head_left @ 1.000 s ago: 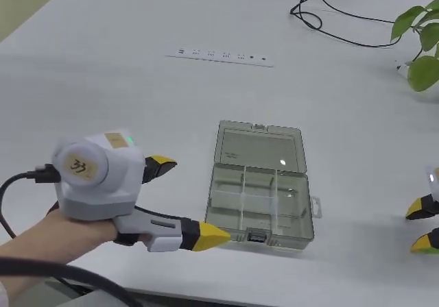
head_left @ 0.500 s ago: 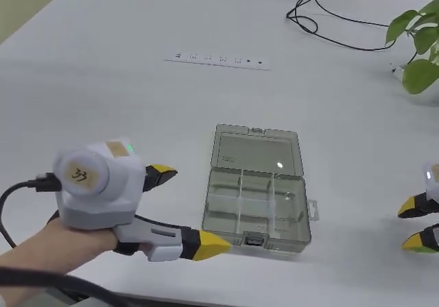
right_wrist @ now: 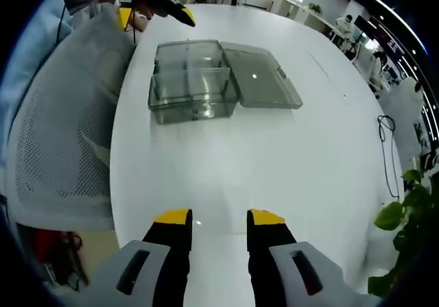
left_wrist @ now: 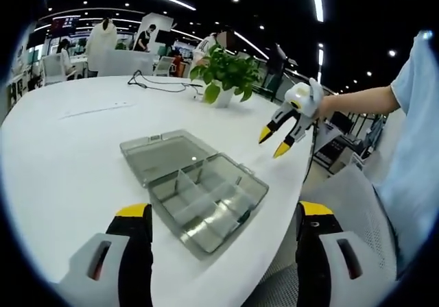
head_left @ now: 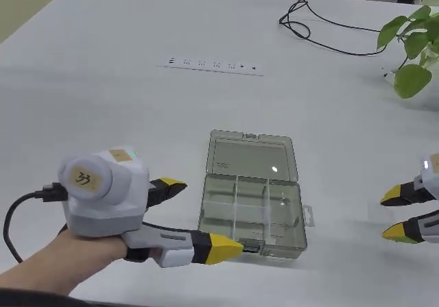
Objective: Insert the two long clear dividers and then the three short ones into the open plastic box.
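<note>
The clear plastic box (head_left: 250,216) lies open on the white table (head_left: 103,115), its lid (head_left: 252,157) flat behind it. Clear dividers (head_left: 236,199) stand inside and split it into several compartments. My left gripper (head_left: 199,216) is open just left of the box, its lower tip close to the front latch. In the left gripper view the box (left_wrist: 199,190) sits ahead between my wide-open jaws (left_wrist: 224,211). My right gripper (head_left: 396,214) hovers open to the right of the box, holding nothing. The right gripper view has the box (right_wrist: 192,88) farther off, beyond the gripper (right_wrist: 218,218).
A white power strip (head_left: 211,65) lies across the table's middle, a black cable (head_left: 309,26) curls at the back, and a green plant (head_left: 411,46) stands at the far right. A mesh chair (right_wrist: 62,115) is at the table's near edge.
The head camera has tipped, shifting the scene. My left gripper's lower tip has come closer to the box front, and my right gripper has edged a little toward the box.
</note>
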### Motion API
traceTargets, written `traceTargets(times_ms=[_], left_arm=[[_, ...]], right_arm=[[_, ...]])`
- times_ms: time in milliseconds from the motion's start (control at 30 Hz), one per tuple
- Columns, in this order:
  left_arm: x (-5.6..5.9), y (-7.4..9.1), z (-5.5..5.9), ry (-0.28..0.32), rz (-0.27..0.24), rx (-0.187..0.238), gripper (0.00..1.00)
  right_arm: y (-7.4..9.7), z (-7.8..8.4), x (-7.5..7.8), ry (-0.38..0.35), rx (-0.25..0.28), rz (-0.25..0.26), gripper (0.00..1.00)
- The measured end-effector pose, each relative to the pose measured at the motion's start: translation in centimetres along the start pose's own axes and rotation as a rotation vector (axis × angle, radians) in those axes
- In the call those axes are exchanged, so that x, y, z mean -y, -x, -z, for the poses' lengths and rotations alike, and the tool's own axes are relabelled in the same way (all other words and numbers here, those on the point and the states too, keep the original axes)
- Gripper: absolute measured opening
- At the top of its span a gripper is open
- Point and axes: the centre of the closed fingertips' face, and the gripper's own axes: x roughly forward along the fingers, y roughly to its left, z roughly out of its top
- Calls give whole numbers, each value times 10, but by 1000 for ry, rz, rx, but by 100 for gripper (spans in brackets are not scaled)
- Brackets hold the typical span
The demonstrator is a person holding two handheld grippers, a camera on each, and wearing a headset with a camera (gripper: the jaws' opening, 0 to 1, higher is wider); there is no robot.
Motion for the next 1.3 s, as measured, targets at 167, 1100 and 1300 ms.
traceTargets(times_ms=[167, 1100, 1300], left_arm=[[10, -12, -8, 56, 41, 10, 78], [42, -65, -47, 532, 198, 58, 29], [46, -67, -46, 555, 199, 52, 19]], right_arm=[[7, -26, -1, 38, 45, 28, 32], [13, -145, -27, 277, 213, 56, 32], [10, -156, -33, 297, 219, 54, 32]])
